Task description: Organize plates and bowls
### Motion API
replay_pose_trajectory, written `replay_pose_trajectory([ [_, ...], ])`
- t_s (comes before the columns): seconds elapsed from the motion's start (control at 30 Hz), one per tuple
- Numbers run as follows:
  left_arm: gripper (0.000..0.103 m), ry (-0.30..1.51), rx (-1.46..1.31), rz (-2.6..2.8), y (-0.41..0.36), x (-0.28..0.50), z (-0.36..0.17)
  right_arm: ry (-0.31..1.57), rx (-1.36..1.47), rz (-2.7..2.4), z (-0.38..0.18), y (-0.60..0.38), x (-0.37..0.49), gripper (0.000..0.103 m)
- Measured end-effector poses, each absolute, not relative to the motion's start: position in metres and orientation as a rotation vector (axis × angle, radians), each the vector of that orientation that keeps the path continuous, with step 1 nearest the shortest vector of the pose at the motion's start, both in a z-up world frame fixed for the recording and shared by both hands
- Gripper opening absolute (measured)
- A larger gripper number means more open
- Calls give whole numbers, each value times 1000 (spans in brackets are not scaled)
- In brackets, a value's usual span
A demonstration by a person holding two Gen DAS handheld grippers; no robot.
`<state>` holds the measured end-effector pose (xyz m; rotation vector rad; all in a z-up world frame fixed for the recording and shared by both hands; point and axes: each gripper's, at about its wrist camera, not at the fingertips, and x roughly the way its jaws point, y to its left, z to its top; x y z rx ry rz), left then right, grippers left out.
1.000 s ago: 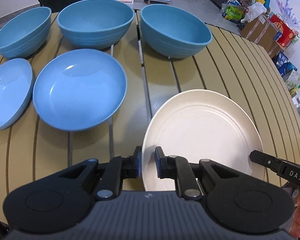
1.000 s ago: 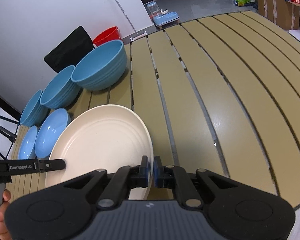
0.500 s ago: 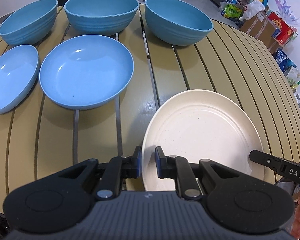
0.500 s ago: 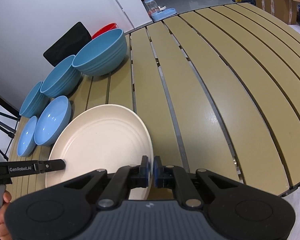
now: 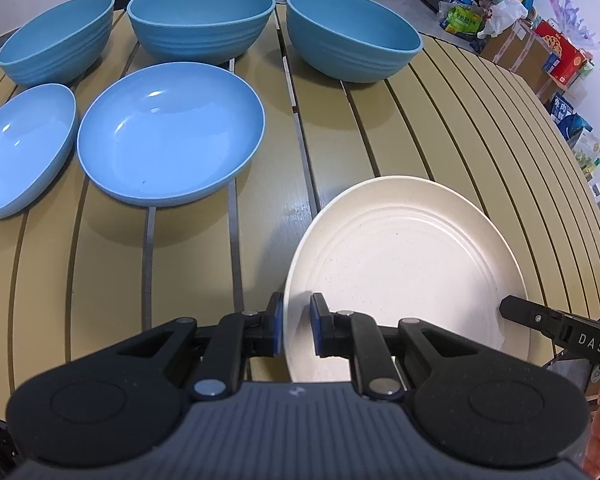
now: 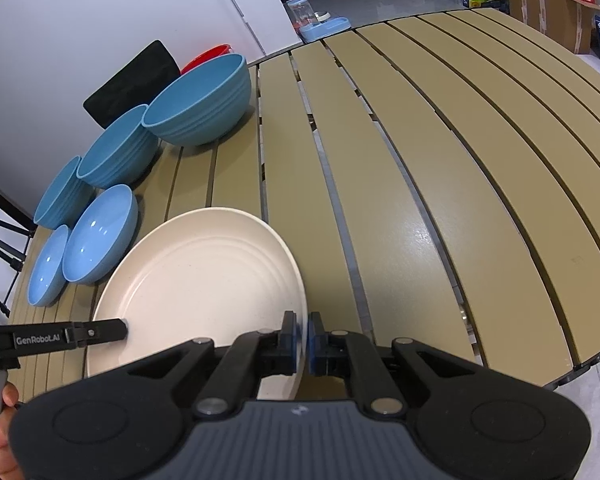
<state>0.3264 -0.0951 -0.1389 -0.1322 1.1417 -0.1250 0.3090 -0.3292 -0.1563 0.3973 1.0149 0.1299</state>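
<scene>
- Brown slats make up the big table (image 5: pixel 340 152), and boxes (image 5: pixel 540 44) and bags sit on the floor at about 1 o'clock in the left wrist view.
- A cream plate (image 5: pixel 404 276) is at 5 o'clock in the left wrist view, near the front edge of the table.
- The left gripper (image 5: pixel 296 324) has its two fingers around the near left rim of the plate, one finger under the edge and one on top, with only a small gap.
- The right gripper (image 6: pixel 301 336) pinches the right rim of the same plate (image 6: pixel 196 280), its blue pads tight on the edge.
- Both grippers hold the plate. I cannot tell if it sits on the table or is just above it.
- Two light blue shallow bowls sit side by side: one (image 5: pixel 168 132) at 11 o'clock and one (image 5: pixel 20 148) at 9 o'clock.
- Three deep blue bowls stand in a row behind them: one (image 5: pixel 56 36) at 10 o'clock, one (image 5: pixel 202 20) at 12 o'clock and one (image 5: pixel 352 36) at 1 o'clock.
- The plate is well apart from all the blue bowls.
- A red tub (image 6: pixel 208 56) and a black board (image 6: pixel 132 80) lean by the white wall past the table.
</scene>
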Motion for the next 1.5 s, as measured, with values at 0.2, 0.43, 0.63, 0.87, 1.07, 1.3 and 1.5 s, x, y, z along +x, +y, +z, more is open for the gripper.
replay_pose_trajectory([
  [0.2,15,1150,-130,-124,-96,328,-143,1019,388,124,-159,-325,310,5],
  [0.43,15,1151,-125,-125,-97,330,-146,1021,382,118,-161,-321,311,6],
  [0.63,16,1165,-122,-122,-98,331,-147,1024,374,110,-161,-319,311,11],
  [0.87,40,1146,-115,-108,-95,329,-138,990,350,85,-151,-322,308,26],
  [1.07,56,1122,-108,-108,-92,323,-123,973,331,80,-144,-322,302,49],
  [1.3,81,1076,-91,-100,-89,311,-103,952,311,81,-132,-320,290,81],
  [1.5,93,1037,-90,-92,-85,297,-89,934,309,84,-122,-319,279,96],
])
